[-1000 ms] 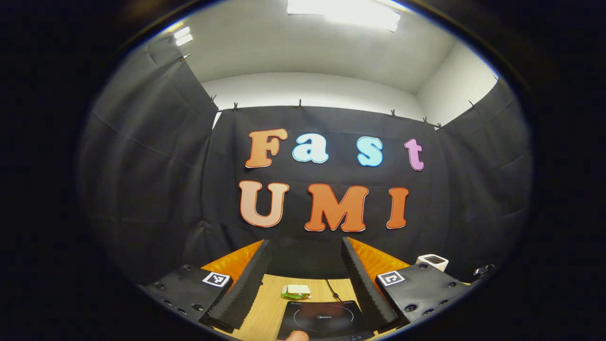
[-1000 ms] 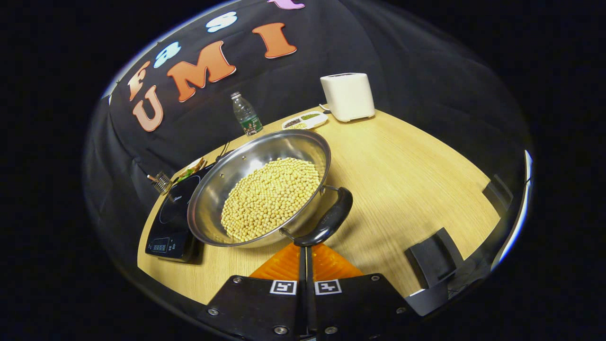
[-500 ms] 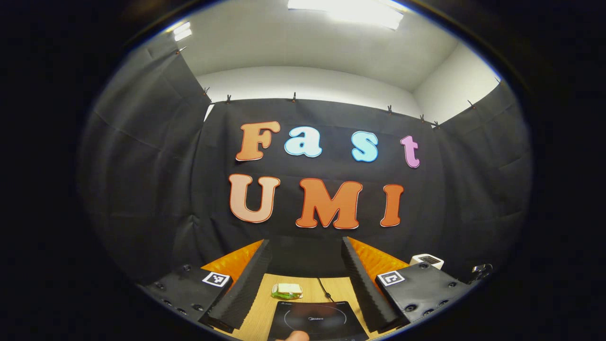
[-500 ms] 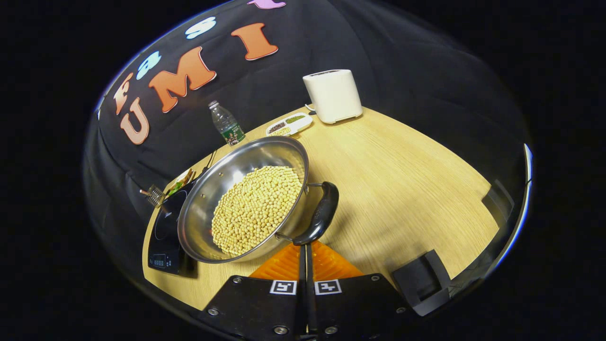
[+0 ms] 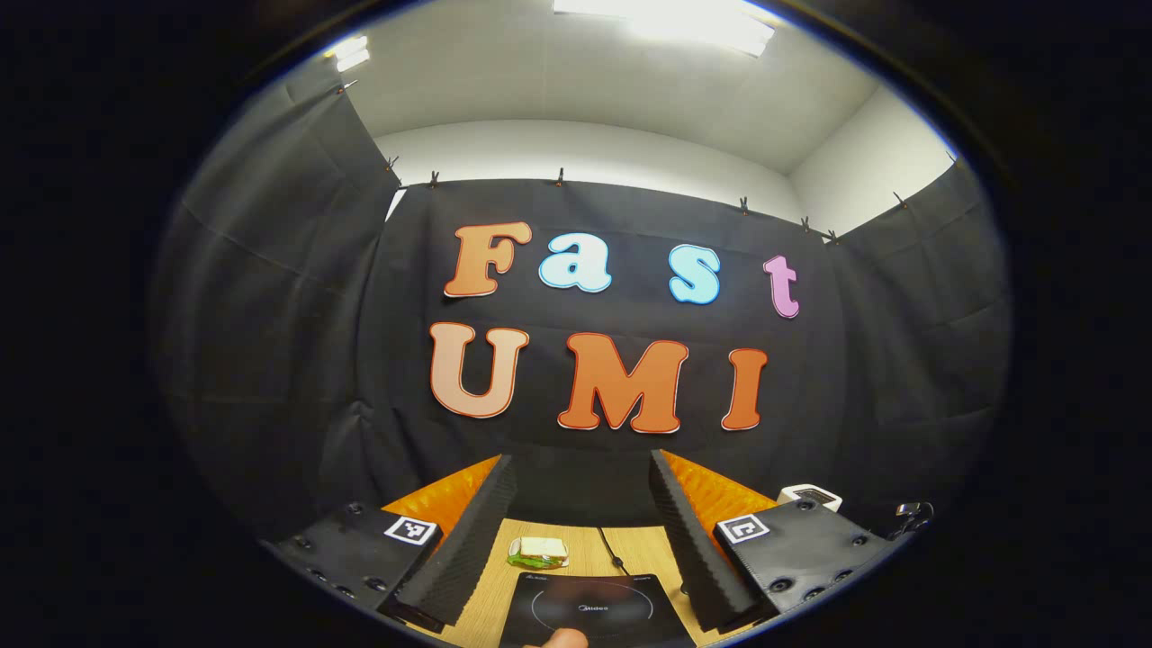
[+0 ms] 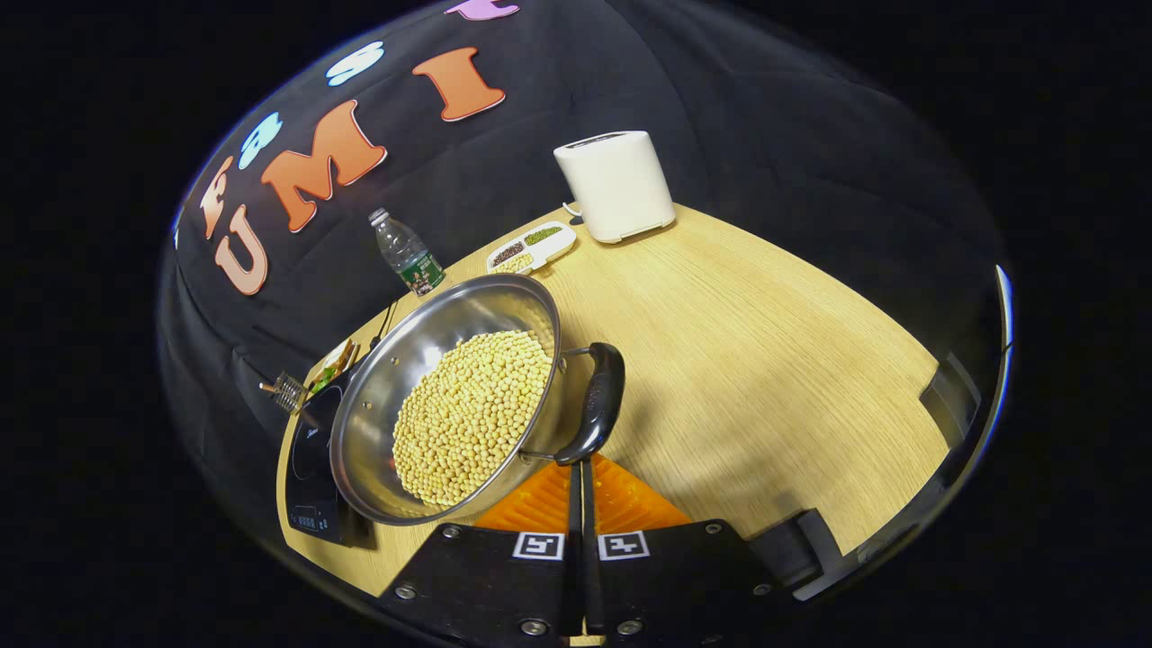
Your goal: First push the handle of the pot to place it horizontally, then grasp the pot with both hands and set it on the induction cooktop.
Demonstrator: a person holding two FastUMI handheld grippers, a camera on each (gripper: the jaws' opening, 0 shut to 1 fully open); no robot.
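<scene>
— Looking along our right gripper [image 6: 580, 468], we see its two fingers pressed flat together with nothing between them, their tips just at the near end of the pot's black handle [image 6: 594, 405]. Whether they actually touch it we cannot tell.

— And the pot [image 6: 450, 396] itself?

— It is a steel pot full of pale yellow beans [image 6: 472, 414], standing on the wooden worktop [image 6: 765, 360] near its left edge. Its far side overlaps the induction cooktop [image 6: 310, 450] as we see it, and the cooktop lies at the worktop's left edge. The handle sticks out from the rim toward the worktop's middle, lying level.

— What of our left gripper [image 5: 576, 526]?

— Its fingers stand wide apart, holding nothing. Between them we look down on the induction cooktop [image 5: 589, 607] with a cord running off its far side, and a wrapped sandwich [image 5: 537, 552] beyond it toward the worktop's back edge. A fingertip [image 5: 562, 638] shows at the bottom.

— Farther out?

— Along the back edge, from our right gripper view: a water bottle [image 6: 407, 254], a divided tray of grains [image 6: 531, 247], and a white toaster [image 6: 616, 184] at the far corner. A small wire utensil [image 6: 286, 392] sits past the cooktop at the left edge.
</scene>
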